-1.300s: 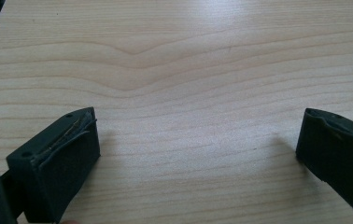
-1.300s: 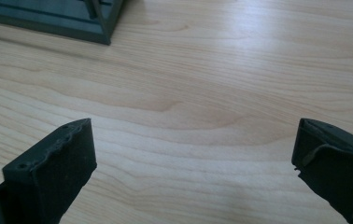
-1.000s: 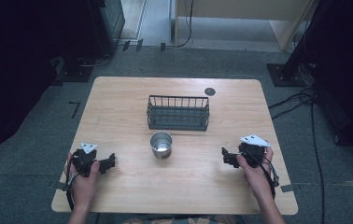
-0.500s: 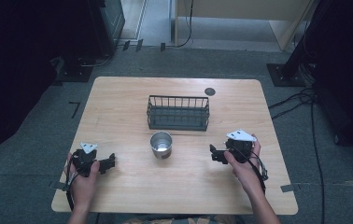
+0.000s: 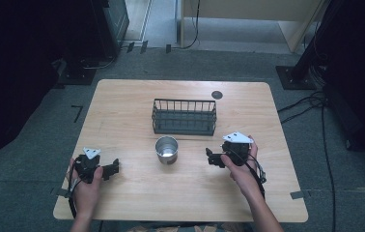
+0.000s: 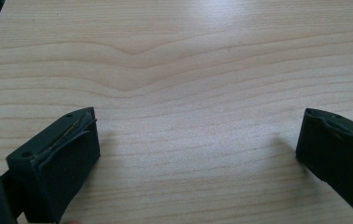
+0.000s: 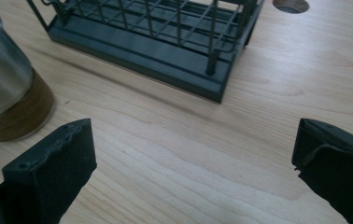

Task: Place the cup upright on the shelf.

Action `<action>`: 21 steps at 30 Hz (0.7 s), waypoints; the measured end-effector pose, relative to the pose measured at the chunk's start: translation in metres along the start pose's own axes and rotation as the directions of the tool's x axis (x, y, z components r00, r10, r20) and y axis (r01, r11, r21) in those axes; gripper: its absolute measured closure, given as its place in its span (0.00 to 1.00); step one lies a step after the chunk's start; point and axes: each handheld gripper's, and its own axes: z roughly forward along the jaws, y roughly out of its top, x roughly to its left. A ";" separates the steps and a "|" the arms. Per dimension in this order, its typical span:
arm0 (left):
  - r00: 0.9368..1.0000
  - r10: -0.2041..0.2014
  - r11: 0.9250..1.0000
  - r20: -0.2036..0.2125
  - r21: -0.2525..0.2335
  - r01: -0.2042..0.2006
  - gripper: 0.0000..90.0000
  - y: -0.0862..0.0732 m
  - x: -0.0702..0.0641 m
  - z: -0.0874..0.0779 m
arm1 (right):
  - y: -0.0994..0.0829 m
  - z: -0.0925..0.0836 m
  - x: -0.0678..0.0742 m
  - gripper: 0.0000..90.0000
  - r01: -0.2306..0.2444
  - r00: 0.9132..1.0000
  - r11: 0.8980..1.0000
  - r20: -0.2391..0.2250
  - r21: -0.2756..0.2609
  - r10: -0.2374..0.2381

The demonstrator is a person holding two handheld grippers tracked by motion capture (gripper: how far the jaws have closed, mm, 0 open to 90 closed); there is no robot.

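Left gripper [image 5: 114, 168] held low at the near-left of the pale wooden worktop [image 5: 122, 106], jaws spread wide, nothing between them. One shiny metal cup [image 5: 166, 149] with a brown band at its base upright mid-worktop, cut off in the right gripper view. Behind it, one dark wire basket [image 5: 184, 117], contents hard to make out. Right gripper [image 5: 210, 158] raised slightly, aimed toward cup, jaws released, empty.

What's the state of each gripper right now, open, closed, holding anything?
Left gripper: open, holding nothing, bare table between its jaws.
Right gripper: open, holding nothing, pointed toward the metal cup.
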 end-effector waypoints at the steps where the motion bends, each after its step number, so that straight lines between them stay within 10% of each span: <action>1: 1.000 0.000 1.000 0.000 0.000 0.000 0.00 0.000 0.000 0.000 | 0.003 0.002 0.005 0.00 0.010 1.000 1.000 -0.007 0.002 -0.010; 21: 1.000 0.000 1.000 0.000 0.000 0.000 0.00 0.000 0.000 0.000 | 0.028 0.016 0.047 0.00 0.053 0.994 0.998 -0.095 -0.021 -0.054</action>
